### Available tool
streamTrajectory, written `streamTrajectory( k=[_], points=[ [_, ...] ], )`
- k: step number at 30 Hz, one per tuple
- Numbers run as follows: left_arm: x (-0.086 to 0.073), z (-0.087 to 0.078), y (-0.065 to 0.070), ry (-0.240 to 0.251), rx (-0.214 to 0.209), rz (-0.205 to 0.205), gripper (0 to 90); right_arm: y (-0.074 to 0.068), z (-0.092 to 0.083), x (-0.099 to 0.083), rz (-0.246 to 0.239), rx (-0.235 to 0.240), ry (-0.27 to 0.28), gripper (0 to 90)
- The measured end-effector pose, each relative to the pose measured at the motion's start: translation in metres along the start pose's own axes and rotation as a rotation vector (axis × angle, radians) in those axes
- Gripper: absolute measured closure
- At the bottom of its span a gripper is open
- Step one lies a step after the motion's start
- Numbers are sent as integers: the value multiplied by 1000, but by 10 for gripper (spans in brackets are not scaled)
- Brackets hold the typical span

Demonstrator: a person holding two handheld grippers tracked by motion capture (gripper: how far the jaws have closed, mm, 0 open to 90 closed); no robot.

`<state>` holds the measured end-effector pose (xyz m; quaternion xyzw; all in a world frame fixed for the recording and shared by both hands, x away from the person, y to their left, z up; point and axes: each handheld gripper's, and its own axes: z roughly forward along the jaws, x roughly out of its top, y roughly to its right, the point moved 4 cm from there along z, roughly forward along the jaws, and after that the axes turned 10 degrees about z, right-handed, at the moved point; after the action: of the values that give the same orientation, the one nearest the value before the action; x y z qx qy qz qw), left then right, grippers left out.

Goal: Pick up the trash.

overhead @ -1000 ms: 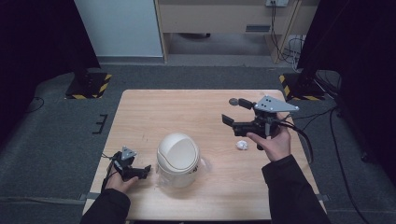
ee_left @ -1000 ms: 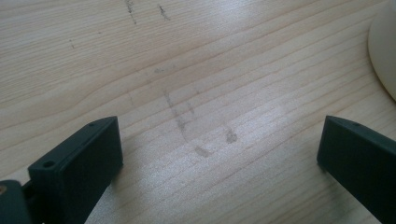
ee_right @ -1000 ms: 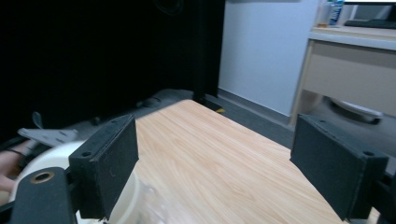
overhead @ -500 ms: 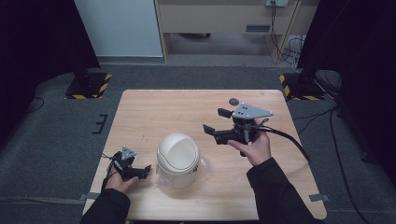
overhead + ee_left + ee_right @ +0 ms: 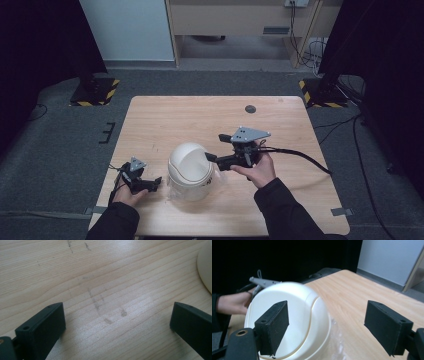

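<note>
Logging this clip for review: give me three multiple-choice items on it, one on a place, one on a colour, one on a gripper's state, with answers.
1. Where on the table does the domed bin stand?
A. near the person's edge, between the two grippers
B. at the far edge by the dark round mark
C. on the floor

2. What colour is the bin's lid?
A. black
B. cream white
C. red

3. How do the jaws of the right gripper stand?
A. clamped on the lid
B. open, nothing between them
C. shut empty

Answers: 1 A, the high view shows it between the left gripper and the right one. 2 B, both views show it pale. 3 B, the right gripper view shows a wide gap.
</note>
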<state>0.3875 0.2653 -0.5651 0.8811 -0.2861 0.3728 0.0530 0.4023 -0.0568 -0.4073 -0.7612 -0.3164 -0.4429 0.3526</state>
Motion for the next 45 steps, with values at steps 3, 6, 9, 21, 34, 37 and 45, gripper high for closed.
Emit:
streamTrajectory(
  k=[3, 6, 9, 21, 34, 37, 45],
  points=[
    [0, 0, 0, 0, 0, 0, 0, -3, 5, -6, 2, 10, -19, 196],
    [0, 0, 0, 0, 0, 0, 0, -4, 10, -10, 2, 14, -33, 198],
    [0, 0, 0, 0, 0, 0, 0, -4, 12, -13, -3, 10, -45, 202],
    [0, 0, 0, 0, 0, 0, 0, -3, 25, -25, -12, -3, -96, 208],
    [0, 0, 0, 0, 0, 0, 0, 2, 40, -35, 6, -17, -144, 225],
    [0, 0, 0, 0, 0, 0, 0, 2, 42, -37, 10, -20, -148, 230],
    [0, 0, 0, 0, 0, 0, 0, 2, 40, -34, 3, -22, -132, 245]
  ],
)
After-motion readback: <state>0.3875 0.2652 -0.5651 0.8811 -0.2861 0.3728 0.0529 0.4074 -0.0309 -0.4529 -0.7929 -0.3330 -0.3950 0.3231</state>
